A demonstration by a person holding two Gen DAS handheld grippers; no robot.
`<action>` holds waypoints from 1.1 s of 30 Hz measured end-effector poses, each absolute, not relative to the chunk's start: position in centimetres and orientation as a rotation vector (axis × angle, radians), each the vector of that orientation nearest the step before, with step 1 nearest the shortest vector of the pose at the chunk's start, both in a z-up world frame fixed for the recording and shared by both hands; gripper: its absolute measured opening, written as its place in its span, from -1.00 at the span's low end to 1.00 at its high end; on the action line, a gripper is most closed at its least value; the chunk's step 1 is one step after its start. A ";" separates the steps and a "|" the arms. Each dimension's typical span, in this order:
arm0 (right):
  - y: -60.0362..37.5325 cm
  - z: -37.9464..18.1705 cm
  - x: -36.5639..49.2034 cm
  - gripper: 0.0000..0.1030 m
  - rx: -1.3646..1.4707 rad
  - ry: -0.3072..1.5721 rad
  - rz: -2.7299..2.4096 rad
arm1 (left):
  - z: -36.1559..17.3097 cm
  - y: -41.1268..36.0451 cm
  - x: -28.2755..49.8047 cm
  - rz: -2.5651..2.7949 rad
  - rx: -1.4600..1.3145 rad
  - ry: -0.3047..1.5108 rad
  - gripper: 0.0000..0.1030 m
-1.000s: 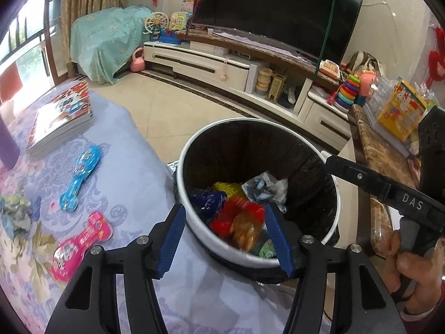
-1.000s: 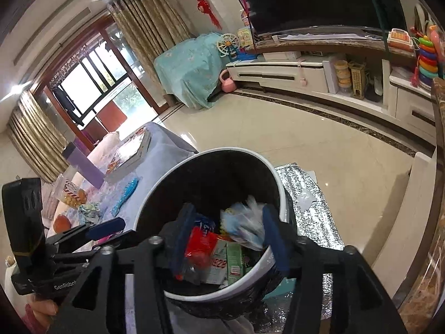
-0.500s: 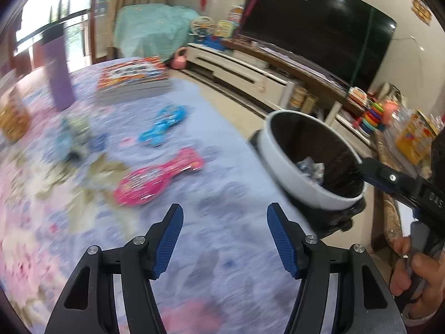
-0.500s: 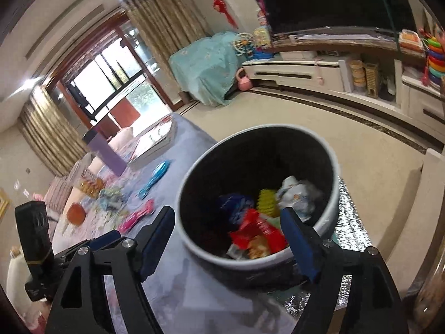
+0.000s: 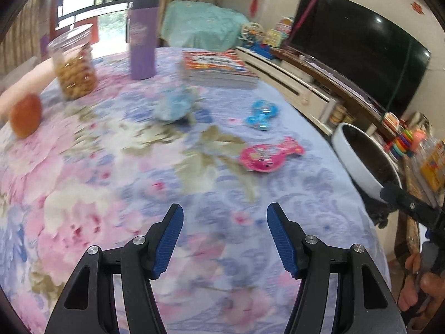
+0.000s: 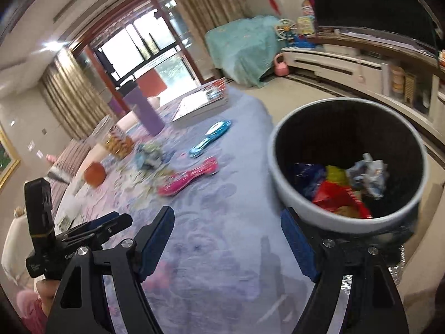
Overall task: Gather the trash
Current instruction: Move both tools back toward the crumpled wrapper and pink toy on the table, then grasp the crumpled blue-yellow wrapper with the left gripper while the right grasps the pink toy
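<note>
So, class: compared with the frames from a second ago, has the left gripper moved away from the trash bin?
Yes. The left gripper, open and empty, has swung left off the trash bin, now at the view's right edge, toward the pink wrapper on the table.

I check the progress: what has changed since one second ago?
Both grippers left the bin and swung back over the table; the left gripper and right gripper are open and empty. The trash in the bin and the pink wrapper stayed in place.

You're in a home living room: big television (image 5: 358, 47) on a low cabinet (image 5: 289, 83), curtains (image 6: 69, 94) (children's toys about).
</note>
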State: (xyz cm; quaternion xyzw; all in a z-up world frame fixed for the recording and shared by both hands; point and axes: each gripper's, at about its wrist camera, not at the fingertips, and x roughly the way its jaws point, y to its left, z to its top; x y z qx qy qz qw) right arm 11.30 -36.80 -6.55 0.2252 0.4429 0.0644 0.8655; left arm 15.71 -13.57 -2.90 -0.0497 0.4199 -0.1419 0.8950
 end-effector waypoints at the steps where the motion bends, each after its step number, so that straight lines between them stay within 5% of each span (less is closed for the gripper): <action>1: -36.2 -6.7 11.4 0.56 0.470 0.931 0.142 | -2.9 -13.1 16.1 -0.289 -0.112 0.873 0.21; 17: -30.9 -9.4 15.5 0.56 0.452 1.008 0.204 | -4.3 -9.9 22.7 -0.266 -0.116 0.897 0.22; 28: -30.9 -10.9 17.6 0.56 0.459 1.044 0.210 | -4.8 -11.3 31.9 -0.277 -0.161 0.882 0.41; 30: -30.8 -11.0 18.0 0.56 0.462 1.046 0.207 | -5.2 -11.8 32.8 -0.256 -0.135 0.861 0.35; 32: -30.7 -11.1 18.3 0.56 0.466 1.045 0.204 | -5.8 -12.0 33.8 -0.263 -0.121 0.869 -0.40; 33: -30.7 -11.1 18.5 0.56 0.468 1.045 0.202 | -6.1 -12.0 34.0 -0.268 -0.126 0.880 -0.49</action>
